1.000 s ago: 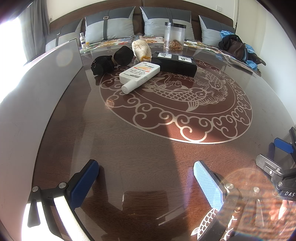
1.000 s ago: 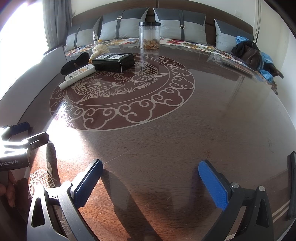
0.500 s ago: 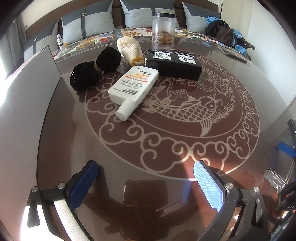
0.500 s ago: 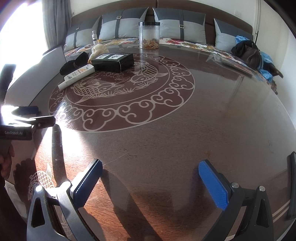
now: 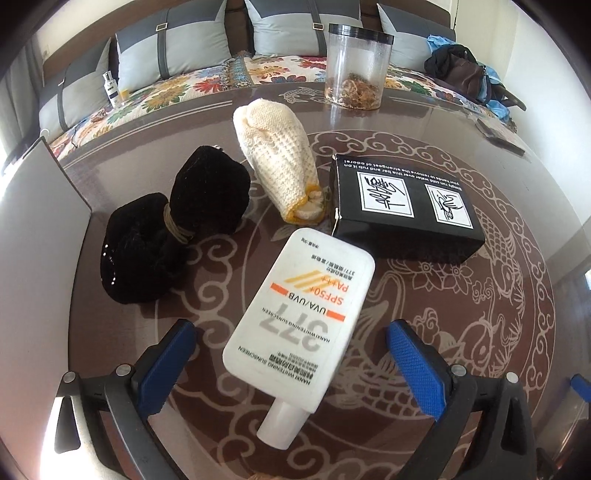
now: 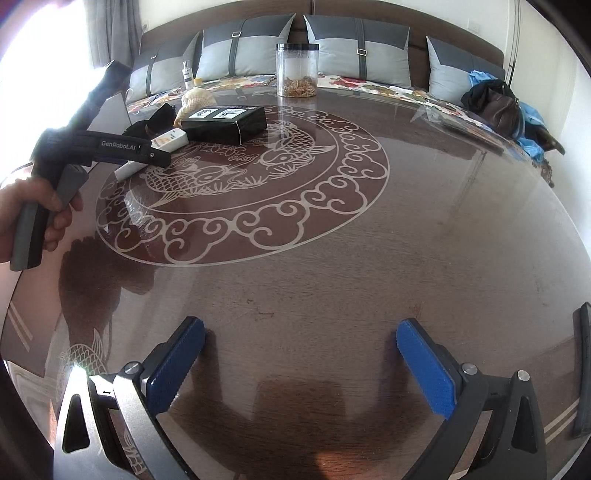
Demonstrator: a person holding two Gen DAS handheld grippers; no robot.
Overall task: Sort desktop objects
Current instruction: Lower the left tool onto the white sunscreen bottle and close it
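Observation:
A white sunscreen bottle [image 5: 301, 325] lies flat on the brown table, cap towards me. My left gripper [image 5: 291, 365] is open with the bottle's lower half between its blue pads [image 5: 415, 369], not touching. Behind it lie a black velvet pouch [image 5: 173, 218], a cream knitted mitt [image 5: 280, 162] and a black box [image 5: 404, 206]. A clear jar [image 5: 356, 66] stands at the far edge. My right gripper [image 6: 295, 369] is open and empty over bare table near the front. The right wrist view shows the left gripper's body over the bottle [image 6: 168, 142], the box [image 6: 227, 123] and the jar [image 6: 297, 70].
A grey board [image 5: 33, 221] stands along the table's left side. A sofa with grey cushions [image 5: 295, 26] runs behind the table, with a small white bottle [image 5: 112, 88] and a dark bag [image 5: 465, 74] on it. A dark strip [image 6: 583, 373] lies at the table's right edge.
My left gripper has moved forward across the table to the cluster of objects and now straddles the sunscreen bottle. My right gripper has stayed still.

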